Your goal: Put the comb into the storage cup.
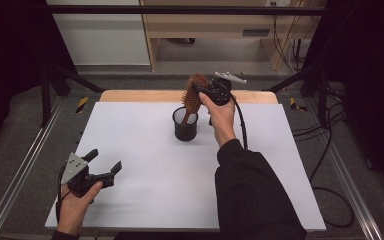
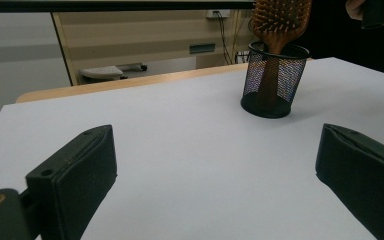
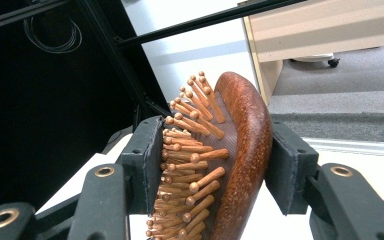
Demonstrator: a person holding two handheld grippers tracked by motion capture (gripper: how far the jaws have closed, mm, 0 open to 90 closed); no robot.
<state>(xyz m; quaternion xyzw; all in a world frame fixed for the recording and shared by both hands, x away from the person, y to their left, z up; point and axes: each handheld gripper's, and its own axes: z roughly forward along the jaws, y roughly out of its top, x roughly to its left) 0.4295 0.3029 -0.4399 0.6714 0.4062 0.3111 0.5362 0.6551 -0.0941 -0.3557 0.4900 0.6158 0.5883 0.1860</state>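
Note:
A wooden hairbrush [image 1: 194, 92] stands handle-down in a black mesh cup [image 1: 185, 125] at the far middle of the white table [image 1: 145, 150]. My right gripper [image 1: 197, 86] is around the brush head. In the right gripper view [image 3: 216, 129], one pad meets the bristle tips and the other the brush's [image 3: 245, 150] rounded wooden back. My left gripper [image 1: 105, 159] rests near the front left corner, open, with nothing between its jaws. The left gripper view [image 2: 215, 135] looks across bare table to the cup [image 2: 275, 82] and the brush [image 2: 280, 20].
The table's far edge shows a wooden strip [image 1: 145, 95]. Black frame bars [image 1: 180, 10] cross behind it, with a wooden desk [image 1: 215, 25] farther back. Cables [image 1: 330, 165] lie on the floor to the right. Metal rails [image 1: 20, 175] run along both table sides.

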